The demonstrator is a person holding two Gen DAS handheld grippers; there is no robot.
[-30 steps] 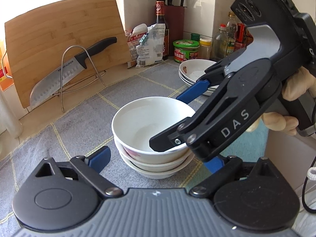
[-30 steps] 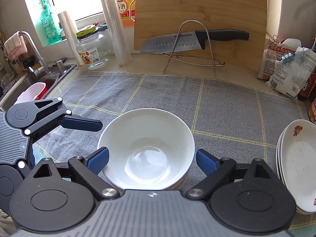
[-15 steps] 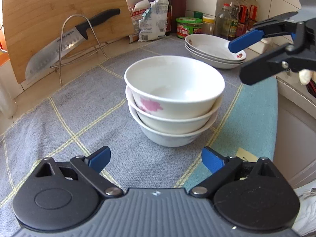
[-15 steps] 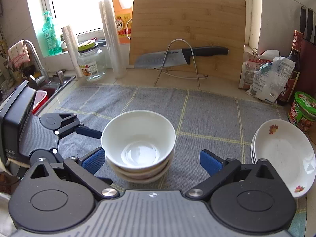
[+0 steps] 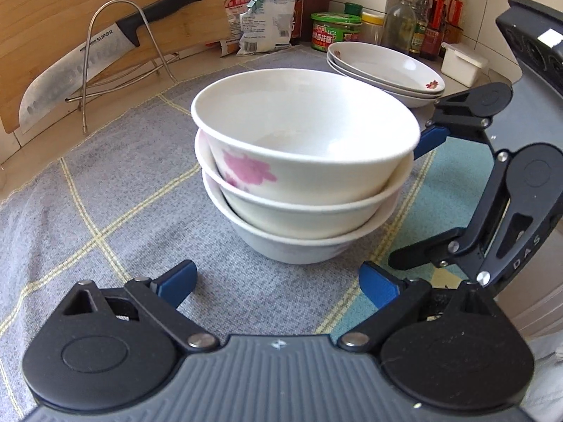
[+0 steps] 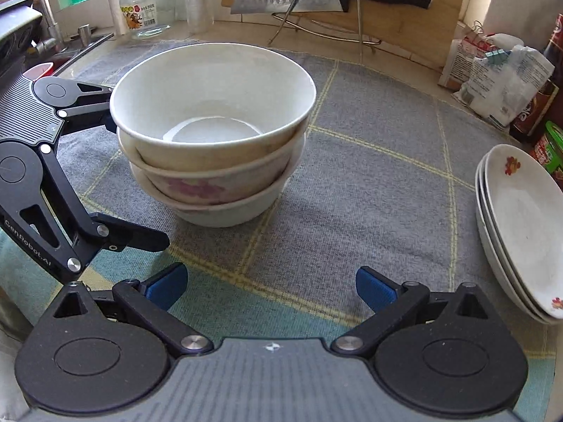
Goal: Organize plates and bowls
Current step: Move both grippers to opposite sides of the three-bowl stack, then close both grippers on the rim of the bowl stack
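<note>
A stack of three white bowls [image 5: 302, 176] with pink flower prints stands on the grey checked mat [image 5: 105, 211]; it also shows in the right wrist view [image 6: 214, 130]. A stack of three shallow white plates [image 5: 383, 70] sits further back right, and at the right edge of the right wrist view [image 6: 520, 232]. My left gripper [image 5: 278, 281] is open and empty, low in front of the bowls. My right gripper [image 6: 271, 283] is open and empty, also low in front of the bowls, from the other side. Each gripper shows in the other's view, beside the stack.
A bamboo cutting board [image 5: 88, 17] leans at the back with a knife [image 5: 105, 56] on a wire stand. Snack bags [image 5: 260, 17], jars and sauce bottles [image 5: 422, 14] line the back. A glass jar [image 6: 147, 7] and the sink [image 6: 52, 59] lie left.
Both grippers have dropped lower and come closer to the bowl stack, which now looks larger and is seen from the side. The right gripper has swung to the stack's right side.
</note>
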